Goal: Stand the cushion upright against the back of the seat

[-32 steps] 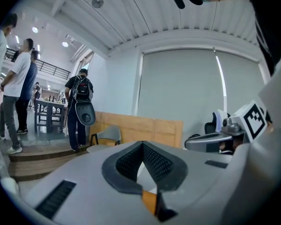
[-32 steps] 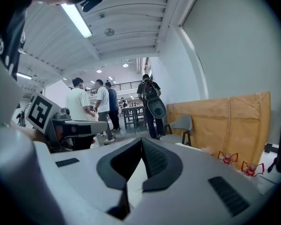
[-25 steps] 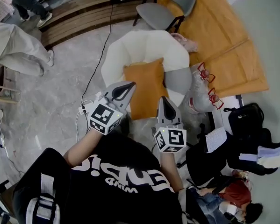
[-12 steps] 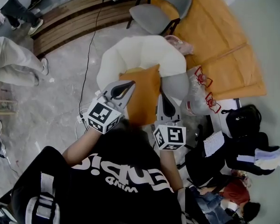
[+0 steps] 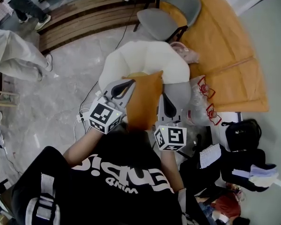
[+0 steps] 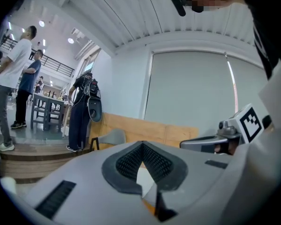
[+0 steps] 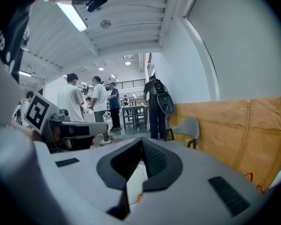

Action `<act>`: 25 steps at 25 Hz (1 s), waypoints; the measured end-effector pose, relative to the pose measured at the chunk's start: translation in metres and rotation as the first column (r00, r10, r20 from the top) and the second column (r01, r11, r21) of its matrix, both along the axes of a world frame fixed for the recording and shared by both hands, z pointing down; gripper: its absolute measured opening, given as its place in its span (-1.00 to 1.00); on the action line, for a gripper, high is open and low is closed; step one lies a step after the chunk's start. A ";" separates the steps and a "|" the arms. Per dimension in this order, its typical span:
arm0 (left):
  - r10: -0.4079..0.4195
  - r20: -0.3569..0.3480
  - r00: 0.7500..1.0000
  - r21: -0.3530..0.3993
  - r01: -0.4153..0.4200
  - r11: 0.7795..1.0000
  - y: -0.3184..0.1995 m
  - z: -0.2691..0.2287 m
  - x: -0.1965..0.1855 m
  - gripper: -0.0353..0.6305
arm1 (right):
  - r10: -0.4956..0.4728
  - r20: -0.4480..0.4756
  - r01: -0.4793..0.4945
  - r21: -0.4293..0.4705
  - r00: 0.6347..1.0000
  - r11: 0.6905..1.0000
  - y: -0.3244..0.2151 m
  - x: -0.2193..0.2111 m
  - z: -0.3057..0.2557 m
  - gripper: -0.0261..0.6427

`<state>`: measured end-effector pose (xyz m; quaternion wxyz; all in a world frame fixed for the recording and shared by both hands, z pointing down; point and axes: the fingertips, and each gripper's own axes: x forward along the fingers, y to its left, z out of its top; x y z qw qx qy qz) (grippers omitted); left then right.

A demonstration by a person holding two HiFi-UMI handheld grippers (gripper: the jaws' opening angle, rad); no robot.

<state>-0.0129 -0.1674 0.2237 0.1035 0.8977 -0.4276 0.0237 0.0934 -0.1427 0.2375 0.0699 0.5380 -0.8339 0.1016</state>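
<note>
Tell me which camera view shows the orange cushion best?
The head view: most of the orange cushion shows there, over the white seat, between the left gripper and the right gripper. The left gripper view shows only an orange sliver under its shut jaws; the right gripper view only a tiny orange speck.

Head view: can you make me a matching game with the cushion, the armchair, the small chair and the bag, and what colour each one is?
Things:
1. cushion
2. armchair
3. small chair
4. bag

Colours:
A. white
B. black
C. orange
D. grey

Right pairs: 1-C, 2-A, 3-D, 4-B.
</note>
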 end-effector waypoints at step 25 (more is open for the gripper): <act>-0.067 0.060 0.996 -0.312 0.083 0.946 -0.067 0.194 0.010 -0.88 | -0.096 -0.024 0.086 -0.264 0.995 0.961 -0.085 0.016 0.171 -0.86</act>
